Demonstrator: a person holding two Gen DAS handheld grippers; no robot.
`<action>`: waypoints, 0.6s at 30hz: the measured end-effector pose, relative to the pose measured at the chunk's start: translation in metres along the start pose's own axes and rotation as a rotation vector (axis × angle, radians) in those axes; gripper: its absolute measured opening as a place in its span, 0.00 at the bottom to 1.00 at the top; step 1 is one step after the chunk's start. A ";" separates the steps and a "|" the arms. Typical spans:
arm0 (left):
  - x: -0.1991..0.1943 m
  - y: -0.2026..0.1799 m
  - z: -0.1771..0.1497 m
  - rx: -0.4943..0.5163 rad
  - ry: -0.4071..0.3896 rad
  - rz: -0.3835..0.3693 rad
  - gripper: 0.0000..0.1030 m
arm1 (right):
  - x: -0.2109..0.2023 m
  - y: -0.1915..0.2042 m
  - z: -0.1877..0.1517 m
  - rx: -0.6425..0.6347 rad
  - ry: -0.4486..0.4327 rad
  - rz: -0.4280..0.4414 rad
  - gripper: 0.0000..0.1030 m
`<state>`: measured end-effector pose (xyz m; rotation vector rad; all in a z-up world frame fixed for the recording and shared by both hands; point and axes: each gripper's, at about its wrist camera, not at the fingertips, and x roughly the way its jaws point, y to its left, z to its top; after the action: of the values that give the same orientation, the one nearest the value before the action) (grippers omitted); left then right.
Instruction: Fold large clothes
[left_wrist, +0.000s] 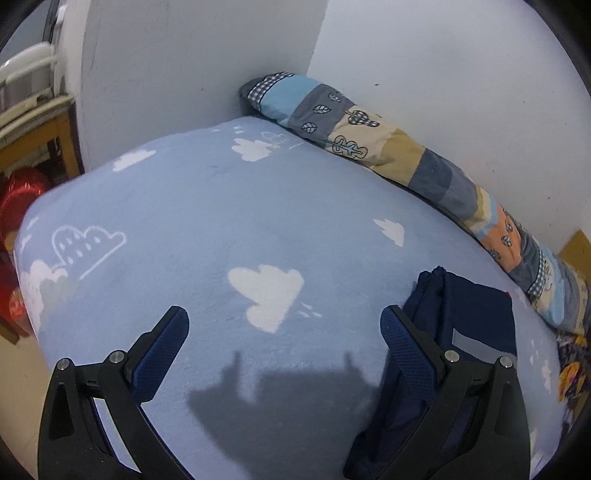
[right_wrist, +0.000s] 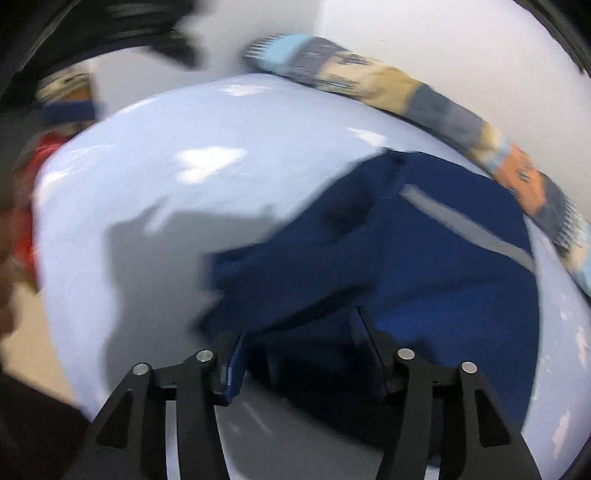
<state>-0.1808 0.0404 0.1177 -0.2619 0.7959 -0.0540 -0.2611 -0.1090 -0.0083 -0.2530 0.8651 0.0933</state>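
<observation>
A dark navy garment (right_wrist: 406, 258) with a grey stripe lies bunched on the light blue cloud-print bedsheet (right_wrist: 184, 229). The right wrist view is blurred. My right gripper (right_wrist: 299, 336) hangs right over the garment's near edge; its jaws stand apart, the navy cloth lies loose between and over the fingertips, and no pad visibly presses on it. In the left wrist view the same garment (left_wrist: 461, 314) lies at the lower right, partly behind my right-hand finger (left_wrist: 402, 339). My left gripper (left_wrist: 284, 317) is wide open above the bare sheet (left_wrist: 221, 206) and holds nothing.
A rolled patchwork quilt (left_wrist: 369, 136) runs along the white wall (left_wrist: 443, 74) at the bed's far side. The bed's left edge drops to the floor, with red items (left_wrist: 18, 206) and a wooden frame (left_wrist: 44, 129) there. A colourful cloth (left_wrist: 570, 373) lies at the right edge.
</observation>
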 end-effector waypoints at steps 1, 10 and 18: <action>0.000 0.002 0.000 -0.009 0.010 -0.011 1.00 | -0.005 0.005 -0.007 -0.007 0.013 0.067 0.63; -0.010 -0.037 -0.014 0.154 0.061 -0.224 1.00 | -0.073 -0.125 -0.055 0.463 -0.139 0.327 0.51; -0.026 -0.121 -0.058 0.452 0.076 -0.383 1.00 | -0.080 -0.227 -0.117 0.825 -0.165 0.230 0.17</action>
<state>-0.2340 -0.0853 0.1279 0.0204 0.7783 -0.6004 -0.3576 -0.3566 0.0211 0.6193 0.7022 -0.0335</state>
